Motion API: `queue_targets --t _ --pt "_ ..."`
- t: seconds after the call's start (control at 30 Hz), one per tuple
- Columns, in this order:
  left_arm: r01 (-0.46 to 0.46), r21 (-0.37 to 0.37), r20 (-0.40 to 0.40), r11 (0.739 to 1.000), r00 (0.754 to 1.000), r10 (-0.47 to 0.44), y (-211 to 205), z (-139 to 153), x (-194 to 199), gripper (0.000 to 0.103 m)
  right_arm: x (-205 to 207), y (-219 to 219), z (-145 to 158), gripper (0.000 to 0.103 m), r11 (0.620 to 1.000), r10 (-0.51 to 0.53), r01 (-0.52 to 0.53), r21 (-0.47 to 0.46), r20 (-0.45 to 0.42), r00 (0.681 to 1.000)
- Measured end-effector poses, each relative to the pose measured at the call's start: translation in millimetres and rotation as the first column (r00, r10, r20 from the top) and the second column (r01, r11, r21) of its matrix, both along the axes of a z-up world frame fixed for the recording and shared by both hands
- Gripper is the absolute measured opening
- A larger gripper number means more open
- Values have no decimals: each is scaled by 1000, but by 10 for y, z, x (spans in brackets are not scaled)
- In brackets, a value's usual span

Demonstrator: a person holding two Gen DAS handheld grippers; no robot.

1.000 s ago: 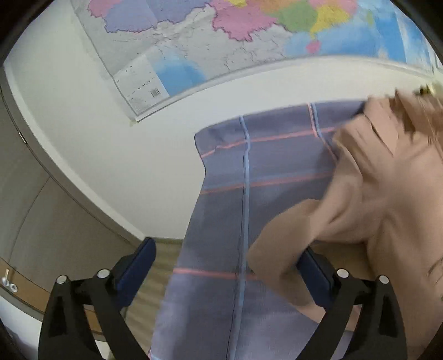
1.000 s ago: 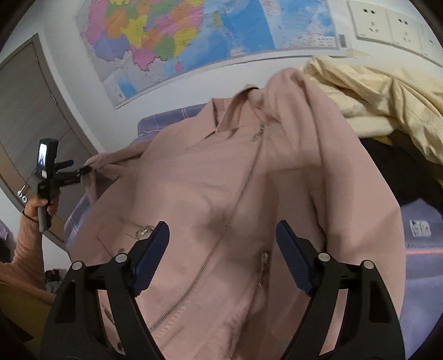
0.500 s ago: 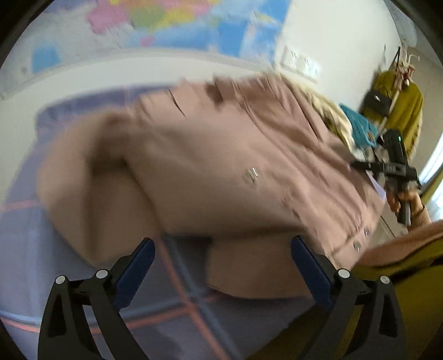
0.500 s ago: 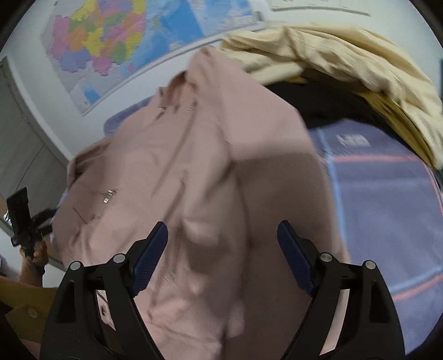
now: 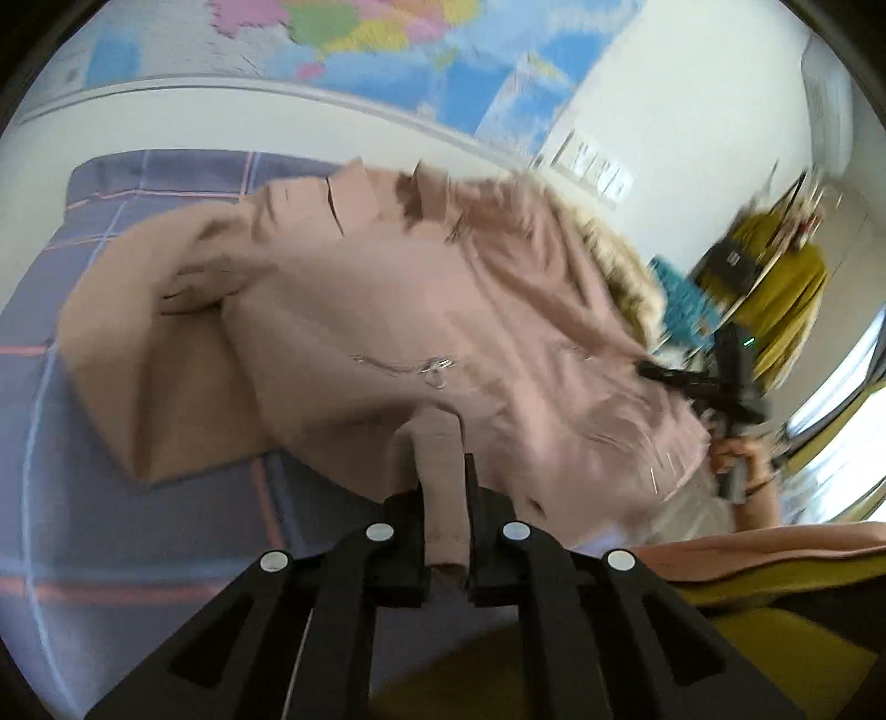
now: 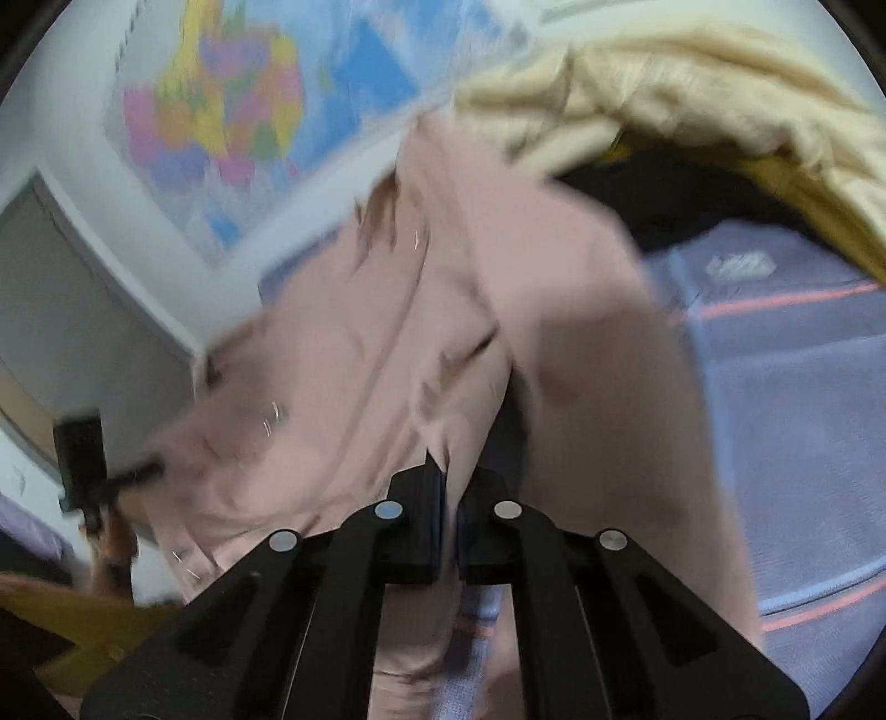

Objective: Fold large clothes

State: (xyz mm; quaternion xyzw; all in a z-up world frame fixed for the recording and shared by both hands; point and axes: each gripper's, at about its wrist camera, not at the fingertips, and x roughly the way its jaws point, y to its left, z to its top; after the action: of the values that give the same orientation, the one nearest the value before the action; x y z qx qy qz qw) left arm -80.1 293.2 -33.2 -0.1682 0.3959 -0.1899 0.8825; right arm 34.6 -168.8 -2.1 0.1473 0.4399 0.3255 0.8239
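Plaid bedspread (image 5: 166, 498) bears one pink jacket (image 5: 443, 310); jaws of left gripper (image 5: 446, 515) and right gripper (image 6: 449, 515) pinch it.

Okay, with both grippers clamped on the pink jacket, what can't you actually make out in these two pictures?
- Left wrist view: the left gripper covers the hem of the pink jacket where it pinches.
- Right wrist view: the right gripper hides its pinch; blur smears the jacket's zip and folds.
- Right wrist view: the cream garment covers the dark clothing under it.
- Both views: the wall map is too blurred to read.

wall map (image 6: 232, 127) blurred; cream garment (image 6: 720, 94) cut off at edge
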Motion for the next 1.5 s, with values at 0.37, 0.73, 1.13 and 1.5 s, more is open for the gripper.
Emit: queue_targets --t 0.37,0.73,1.13,1.5 --pt "-105 103 -199 989 972 124 139 -393 -185 79 -85 84 -256 41 995 55 -62 -76 -94 994" --pt "-190 395 103 899 981 162 -78 39 867 82 44 496 451 58 959 81 -18 -282 213 974" --pt "-226 567 74 792 972 224 62 -250 2482 82 1135 1912 405 63 798 241 32 -602 366 899" --pt "-193 654 44 731 975 218 220 -604 3158 22 1797 2067 224 4 756 202 92 -648 364 909"
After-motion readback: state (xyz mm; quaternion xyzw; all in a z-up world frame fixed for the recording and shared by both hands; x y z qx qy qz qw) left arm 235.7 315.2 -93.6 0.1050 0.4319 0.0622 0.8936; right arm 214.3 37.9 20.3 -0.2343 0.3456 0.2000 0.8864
